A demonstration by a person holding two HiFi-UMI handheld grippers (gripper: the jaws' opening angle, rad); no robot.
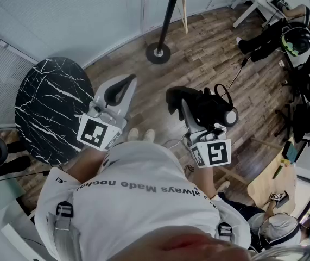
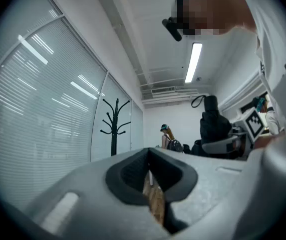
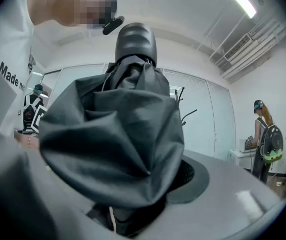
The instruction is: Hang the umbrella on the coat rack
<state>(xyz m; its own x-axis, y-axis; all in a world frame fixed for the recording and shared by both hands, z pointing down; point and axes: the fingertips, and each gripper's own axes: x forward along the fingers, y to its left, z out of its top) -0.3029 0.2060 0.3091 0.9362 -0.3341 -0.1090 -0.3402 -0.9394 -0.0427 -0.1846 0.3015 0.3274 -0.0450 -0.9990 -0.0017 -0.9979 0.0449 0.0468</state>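
The folded black umbrella lies crosswise in my right gripper, which is shut on its bunched fabric. Its strap loop sticks up near the handle end. In the right gripper view the umbrella fills most of the picture, and its rounded handle rises at the top. The black coat rack stands ahead on a round base. Its hooked top shows in the left gripper view. My left gripper is held level beside the right one, jaws shut and holding nothing.
A round black marble table stands at the left beside the blinds. Dark chairs and a person in dark clothes are at the right. A light wooden table is at the lower right. Wooden floor runs to the rack.
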